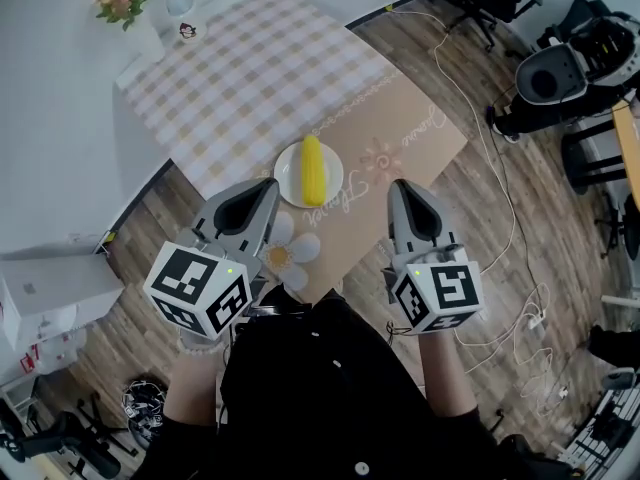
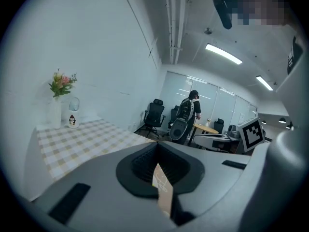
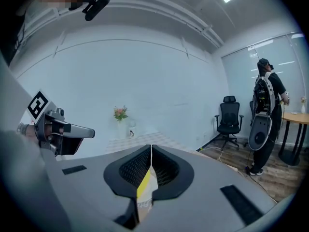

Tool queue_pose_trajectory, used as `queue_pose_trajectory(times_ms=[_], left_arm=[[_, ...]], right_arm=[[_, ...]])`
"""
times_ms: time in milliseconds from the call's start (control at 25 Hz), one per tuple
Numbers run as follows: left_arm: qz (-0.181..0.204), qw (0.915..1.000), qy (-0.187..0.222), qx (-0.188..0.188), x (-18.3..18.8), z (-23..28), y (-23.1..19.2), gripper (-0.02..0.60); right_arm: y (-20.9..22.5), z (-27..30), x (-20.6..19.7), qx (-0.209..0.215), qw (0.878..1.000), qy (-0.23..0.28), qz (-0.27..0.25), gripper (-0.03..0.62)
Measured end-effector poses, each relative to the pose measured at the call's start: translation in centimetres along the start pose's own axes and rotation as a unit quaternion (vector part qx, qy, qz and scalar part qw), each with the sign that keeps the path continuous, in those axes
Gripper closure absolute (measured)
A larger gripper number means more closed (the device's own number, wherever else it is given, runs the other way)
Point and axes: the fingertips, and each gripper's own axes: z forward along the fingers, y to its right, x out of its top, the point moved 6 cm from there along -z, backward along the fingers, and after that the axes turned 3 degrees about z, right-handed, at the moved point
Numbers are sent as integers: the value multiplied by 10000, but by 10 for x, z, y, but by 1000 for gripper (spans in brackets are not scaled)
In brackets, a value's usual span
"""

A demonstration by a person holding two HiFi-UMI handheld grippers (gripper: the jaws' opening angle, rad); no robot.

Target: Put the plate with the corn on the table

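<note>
Held close before the person, side by side, the left tool (image 1: 262,190) and right tool (image 1: 404,190) point away and slightly downward, jaws closed on nothing. Just beyond and between their tips, the plate (image 1: 286,175) rests on the bench (image 1: 240,78) near its near edge. The corn (image 1: 313,168) lies on the plate, long axis running near to far.

The left grey two-jaw claw (image 1: 268,188) is held out in front of the person's chest. Its jaws are closed together and empty, and in the left gripper view its dark ribbed pads (image 2: 142,163) meet at the tips. The right grey two-jaw claw (image 1: 404,188) is level with it and well apart, jaws likewise pressed shut on nothing. Both point forward and tilt slightly downward. Each has its black-and-white marker cube (image 1: 198,290) at the rear, and the bare forearms (image 1: 190,393) reach back beneath the cubes.
</note>
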Motion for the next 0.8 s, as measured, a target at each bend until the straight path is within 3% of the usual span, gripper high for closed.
queue_pose_trajectory(times_ms=[280, 800], left_arm=[[-62, 9998, 197, 23, 4, -7, 3, 569], [-176, 9996, 194, -89, 1, -2, 3, 569]], right_arm=[[-5, -7, 10, -19, 9991, 110, -406, 551], [0, -9, 14, -107, 9991, 148, -370, 553]])
